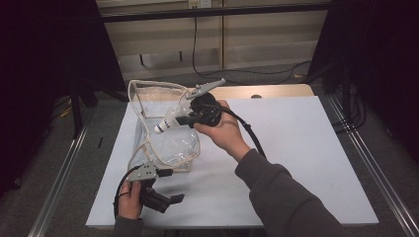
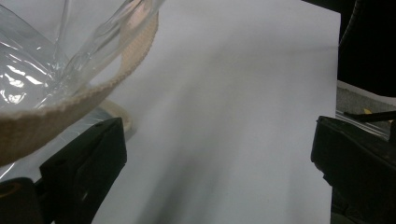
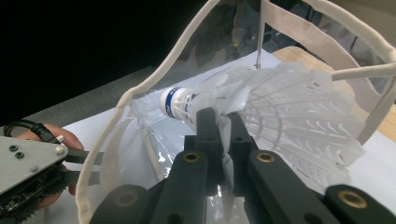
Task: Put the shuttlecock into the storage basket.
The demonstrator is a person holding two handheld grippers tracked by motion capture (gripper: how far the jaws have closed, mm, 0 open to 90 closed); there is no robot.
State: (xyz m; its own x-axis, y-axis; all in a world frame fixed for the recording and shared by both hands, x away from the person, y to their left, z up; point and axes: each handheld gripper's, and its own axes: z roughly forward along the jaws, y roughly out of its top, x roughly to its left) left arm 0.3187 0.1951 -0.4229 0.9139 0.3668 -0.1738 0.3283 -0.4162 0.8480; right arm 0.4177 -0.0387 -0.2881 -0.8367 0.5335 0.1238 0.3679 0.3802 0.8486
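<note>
The clear plastic bag with cream fabric trim (image 1: 163, 143) stands open on the white table sheet (image 1: 296, 148). The right gripper (image 3: 219, 122) clamps the white feathered shuttlecock (image 3: 280, 112) inside its mouth. The left gripper (image 1: 168, 185), jaws wide, holds nothing beside the bag's edge.

The right hand (image 1: 225, 129), in a dark grey sleeve, reaches forward and leftward from the lower right, holding its black tongs (image 3: 223, 125) level with the 2 jaws pressed almost together. The left hand (image 1: 131, 200) sits low at the near edge, its black tongs (image 1: 170, 185) pointing right with jaws spread wide.
</note>
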